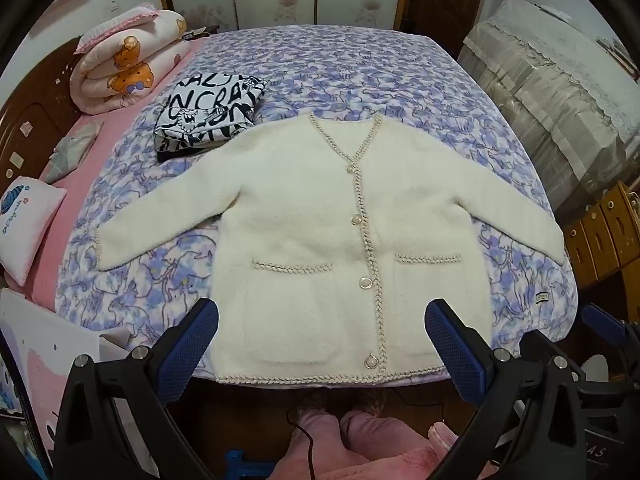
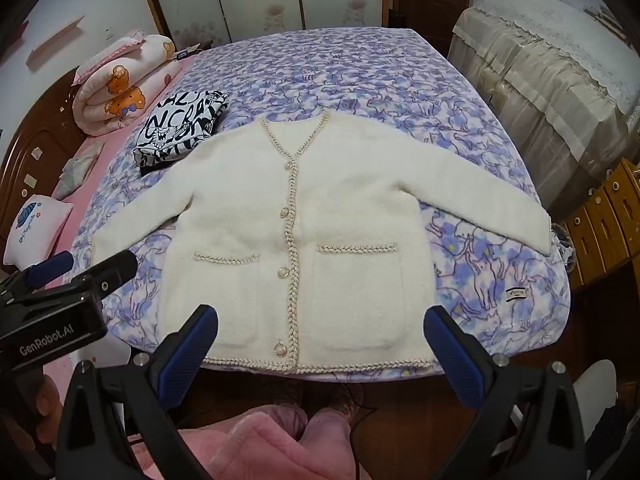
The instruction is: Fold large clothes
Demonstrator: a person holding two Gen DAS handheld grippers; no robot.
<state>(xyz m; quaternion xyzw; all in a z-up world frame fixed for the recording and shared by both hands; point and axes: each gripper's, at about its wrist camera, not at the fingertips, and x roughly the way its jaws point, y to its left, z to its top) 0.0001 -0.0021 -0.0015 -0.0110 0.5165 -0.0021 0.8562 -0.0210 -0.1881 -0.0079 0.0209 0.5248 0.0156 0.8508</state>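
I hold my left tongs (image 1: 322, 332) and my right tongs (image 2: 320, 332) over the near edge of the bed (image 1: 360, 64), both spread wide with nothing between the pads, tilted down at the work. The cream cardigan (image 1: 320, 216) lies flat and face up on the purple bedspread, buttoned, its hem along the near edge and both sleeves stretched out toward the side edges. By my reckoning no fold is made on it yet: sleeves, sides and the final halving are all left. Toward the far left corner a black-and-white printed garment (image 1: 208, 114) sits already folded, just touching the cardigan's shoulder. The right cuff runs to the bed's side edge, and I cannot tell whether it hangs over; the cardigan's back is hidden
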